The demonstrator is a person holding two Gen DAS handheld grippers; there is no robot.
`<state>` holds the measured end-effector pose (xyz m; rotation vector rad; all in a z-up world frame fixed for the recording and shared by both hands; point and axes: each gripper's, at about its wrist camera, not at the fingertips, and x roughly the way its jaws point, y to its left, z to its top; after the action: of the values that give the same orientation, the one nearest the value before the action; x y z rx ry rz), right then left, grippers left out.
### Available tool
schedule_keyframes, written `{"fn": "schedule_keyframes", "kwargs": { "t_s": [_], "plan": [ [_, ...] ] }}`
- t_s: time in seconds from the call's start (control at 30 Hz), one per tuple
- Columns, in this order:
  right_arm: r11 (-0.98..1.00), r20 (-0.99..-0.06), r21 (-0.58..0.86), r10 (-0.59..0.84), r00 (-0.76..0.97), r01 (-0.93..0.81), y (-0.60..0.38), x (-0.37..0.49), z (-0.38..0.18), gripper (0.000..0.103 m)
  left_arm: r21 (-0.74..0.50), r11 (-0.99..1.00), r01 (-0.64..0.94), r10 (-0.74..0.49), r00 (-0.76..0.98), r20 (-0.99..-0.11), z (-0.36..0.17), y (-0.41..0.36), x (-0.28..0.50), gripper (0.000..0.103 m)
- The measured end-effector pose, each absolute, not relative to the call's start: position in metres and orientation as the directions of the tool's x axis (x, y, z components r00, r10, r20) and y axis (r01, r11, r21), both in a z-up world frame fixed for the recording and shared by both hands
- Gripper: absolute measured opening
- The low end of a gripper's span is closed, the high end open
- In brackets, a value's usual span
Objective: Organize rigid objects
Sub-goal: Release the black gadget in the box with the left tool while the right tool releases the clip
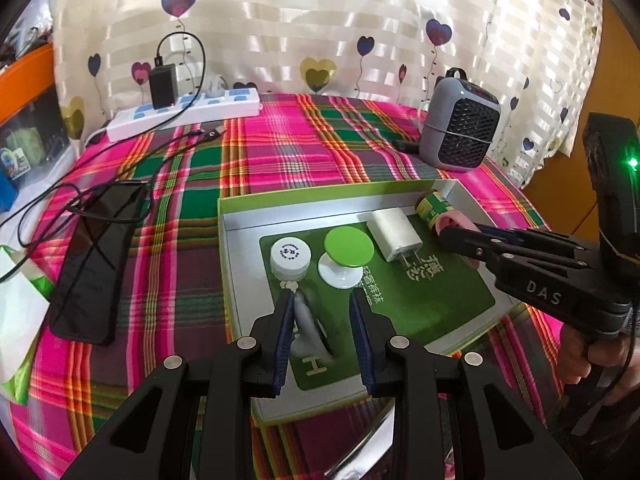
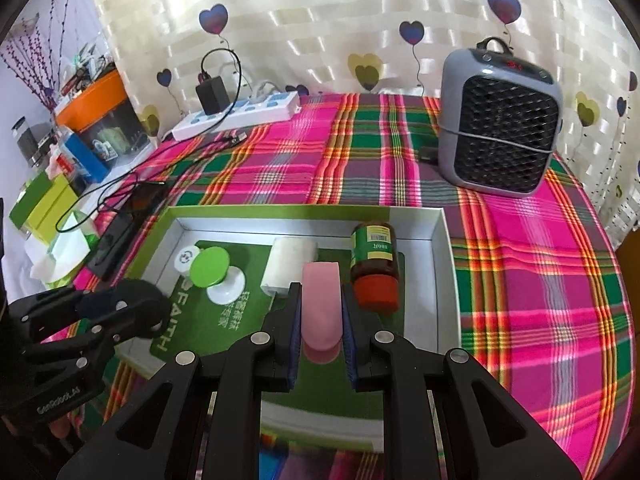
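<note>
We've got the right gripper (image 2: 321,316) clamped on the pink piece (image 2: 321,304), lowering it inside the box (image 2: 444,240) beside the brown bottle (image 2: 374,268); the left gripper (image 1: 322,320) sits apart around a grey-white thing (image 1: 308,320).

**Gripper Hardware: Visible Features**

Left gripper (image 1: 322,312): matte black linkage arms; round silver screws; dark blue ribbed pads (image 1: 285,340); "GenRobot.AI" lettering. Right gripper (image 2: 321,312): identical build; "DAS" marking; lit green indicator; black cable; bare-skinned hand (image 1: 600,354) at the handle.
</note>
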<state>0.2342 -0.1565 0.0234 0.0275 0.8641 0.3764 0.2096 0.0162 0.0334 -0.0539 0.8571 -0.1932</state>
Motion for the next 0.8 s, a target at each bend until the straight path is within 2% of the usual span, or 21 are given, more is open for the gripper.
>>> {"fn": "schedule_keyframes", "kwargs": {
  "t_s": [0.8],
  "plan": [
    [0.95,-0.762,0.145,0.285,0.582,-0.275,-0.156,0.262,0.004,0.019,-0.127,0.98,0.151,-0.194,0.629,-0.753,0.027,0.017,0.218,0.027]
  ]
}}
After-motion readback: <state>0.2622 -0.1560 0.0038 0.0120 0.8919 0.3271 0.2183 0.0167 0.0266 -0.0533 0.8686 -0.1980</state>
